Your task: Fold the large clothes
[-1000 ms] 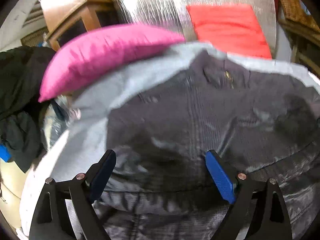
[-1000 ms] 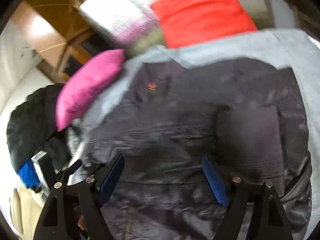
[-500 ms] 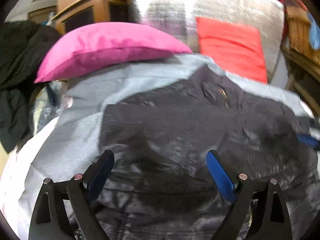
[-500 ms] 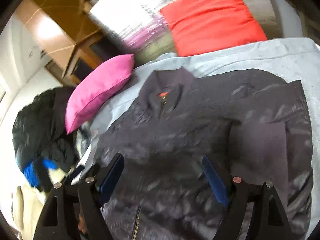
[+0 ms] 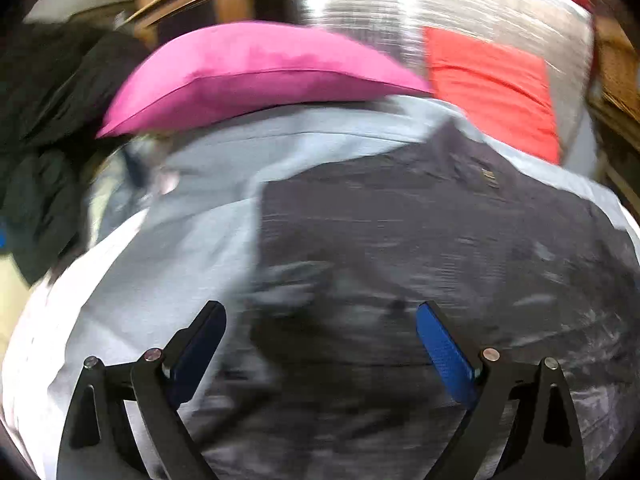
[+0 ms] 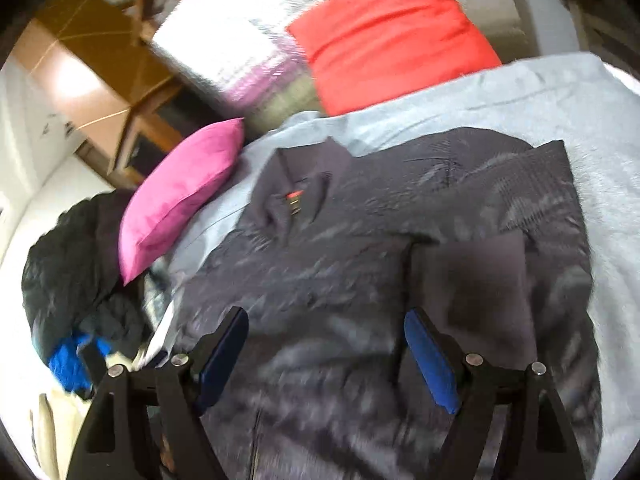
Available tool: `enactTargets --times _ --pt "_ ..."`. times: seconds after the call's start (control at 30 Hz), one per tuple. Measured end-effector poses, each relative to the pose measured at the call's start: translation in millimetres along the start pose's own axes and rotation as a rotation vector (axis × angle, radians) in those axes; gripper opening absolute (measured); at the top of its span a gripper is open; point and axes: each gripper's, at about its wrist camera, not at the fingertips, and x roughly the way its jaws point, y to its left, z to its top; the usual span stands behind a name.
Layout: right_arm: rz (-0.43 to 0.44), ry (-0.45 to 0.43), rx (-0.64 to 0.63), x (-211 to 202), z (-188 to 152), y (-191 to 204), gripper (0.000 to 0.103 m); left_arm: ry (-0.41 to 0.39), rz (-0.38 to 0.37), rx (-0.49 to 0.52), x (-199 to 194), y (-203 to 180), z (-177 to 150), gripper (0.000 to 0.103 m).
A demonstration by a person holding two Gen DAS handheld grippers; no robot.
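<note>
Currently, status by item:

Change, left view: the left gripper [image 5: 320,344] has slid sideways across the bed; more pale sheet [image 5: 168,272] now shows at the left of its frame than a second ago, and the frame is motion-blurred.
Change, right view: the framing has pulled back since a second ago, so the collar and the whole upper body of the jacket [image 6: 360,280] are now visible.
Meaning for task: judged as repositioning between folds. No edge is gripped, so the next fold has not begun.
Left gripper state: jaws spread wide, nothing between them, hanging above the jacket's left part.
Right gripper [image 6: 326,354] state: jaws equally wide, empty, above the jacket's near middle.
Jacket location: spread on the sheet, collar at the far end, near the pink cushion [image 6: 180,196] and the red cushion [image 6: 392,36].
Jacket appearance: dark grey, slightly shiny, wrinkled; zip running down the centre; the right sleeve appears folded in over the body.
Surroundings: a heap of dark clothing [image 6: 76,264] lies at far left.
</note>
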Motion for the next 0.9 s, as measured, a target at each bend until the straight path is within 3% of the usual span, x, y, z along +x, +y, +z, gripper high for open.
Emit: enactTargets --times 0.1,0.13,0.2,0.27,0.43,0.7,0.9 --pt "0.004 0.027 -0.002 -2 -12 -2 0.083 0.118 0.066 -0.062 31 23 -7 0.097" --pt "-0.022 0.04 0.002 4 -16 -8 0.083 0.169 0.025 -0.081 42 28 -11 0.098" --pt "-0.034 0.084 0.041 19 -19 -23 0.083 0.17 0.0 -0.133 40 37 -9 0.097" --pt "-0.029 0.068 0.056 15 -17 -22 0.083 0.162 0.008 -0.143 30 39 -4 0.097" --pt "-0.022 -0.018 -0.001 -44 -26 7 0.083 0.089 -0.026 -0.141 -25 49 -19 0.097" --pt "-0.086 -0.063 -0.012 -160 -128 -12 0.083 0.035 -0.083 -0.143 -124 95 -101 0.097" --pt "-0.129 -0.081 0.151 -224 -212 -64 0.083 0.118 -0.093 -0.175 -153 119 -175 0.097"
